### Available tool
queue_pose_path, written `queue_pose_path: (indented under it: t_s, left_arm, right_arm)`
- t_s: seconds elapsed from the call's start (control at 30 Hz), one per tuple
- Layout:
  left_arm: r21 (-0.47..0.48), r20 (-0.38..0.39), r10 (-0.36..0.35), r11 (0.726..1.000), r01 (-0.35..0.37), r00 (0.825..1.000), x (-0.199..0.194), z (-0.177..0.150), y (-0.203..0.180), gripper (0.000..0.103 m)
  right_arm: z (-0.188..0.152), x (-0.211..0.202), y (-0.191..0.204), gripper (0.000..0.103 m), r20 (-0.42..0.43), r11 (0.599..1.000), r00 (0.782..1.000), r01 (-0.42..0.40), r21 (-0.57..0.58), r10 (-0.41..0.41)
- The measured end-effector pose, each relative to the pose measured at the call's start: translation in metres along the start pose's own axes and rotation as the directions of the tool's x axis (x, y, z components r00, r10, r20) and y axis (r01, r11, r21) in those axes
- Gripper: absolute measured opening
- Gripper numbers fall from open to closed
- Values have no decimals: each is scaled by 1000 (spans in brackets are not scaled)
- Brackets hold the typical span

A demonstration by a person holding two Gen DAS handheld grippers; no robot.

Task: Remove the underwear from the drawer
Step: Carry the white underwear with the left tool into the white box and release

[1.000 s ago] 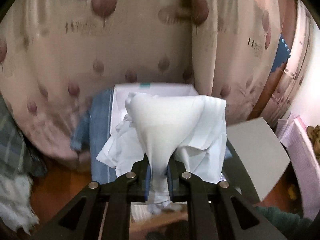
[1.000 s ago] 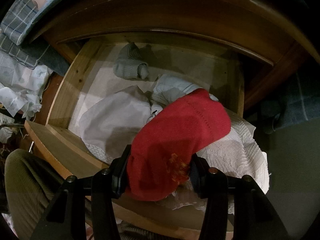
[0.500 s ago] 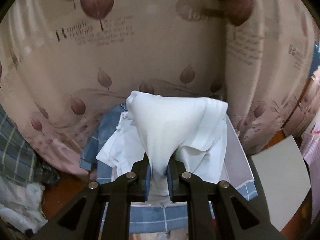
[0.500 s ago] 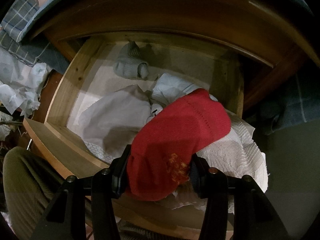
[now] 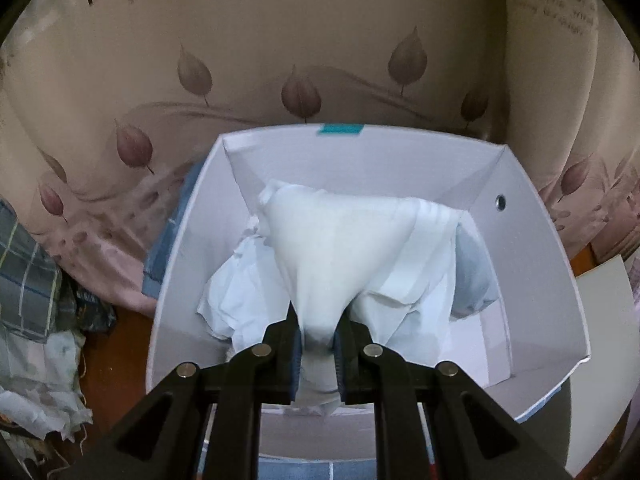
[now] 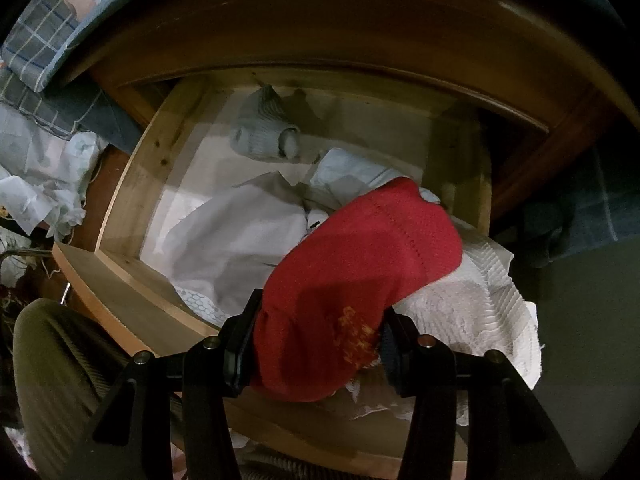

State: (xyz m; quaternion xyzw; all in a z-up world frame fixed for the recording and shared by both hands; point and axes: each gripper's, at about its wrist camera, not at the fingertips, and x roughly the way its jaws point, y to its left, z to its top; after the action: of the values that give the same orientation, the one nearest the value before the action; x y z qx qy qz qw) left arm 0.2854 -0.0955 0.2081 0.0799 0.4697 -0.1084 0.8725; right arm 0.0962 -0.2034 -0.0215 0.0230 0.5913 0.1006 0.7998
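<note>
In the left wrist view my left gripper is shut on white underwear, which hangs inside an open white box. A pale blue garment lies in the box at the right. In the right wrist view my right gripper is shut on a red garment with orange print, held above the open wooden drawer. The drawer holds a white garment, a rolled grey one at the back and a white lace piece draped over its right front.
A leaf-printed curtain hangs behind the box. Crumpled cloth and plaid fabric lie at the left on the wooden floor. The dark cabinet frame overhangs the drawer. The person's knee shows at bottom left.
My left gripper has carried the white underwear forward and down into the white box. My right gripper has hardly moved, still holding the red garment over the drawer.
</note>
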Motion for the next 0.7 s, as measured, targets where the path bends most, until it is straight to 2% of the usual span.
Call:
queue_pose_path:
  t_s: [0.3, 0.33, 0.7]
  left_arm:
    - [-21, -5, 6, 1000, -6, 1000, 10, -5, -2, 15]
    - [-21, -3, 11, 1000, -11, 1000, 10, -5, -2, 18]
    - [-10, 23, 16, 1000, -16, 1000, 1, -9, -6, 28]
  right_arm:
    - [0, -1, 1, 48, 1, 1000, 1000, 2, -3, -2]
    - [0, -1, 1, 48, 0, 1000, 1000, 2, -2, -2]
    - [1, -1, 1, 48, 1, 1000, 1000, 1, -3, -1]
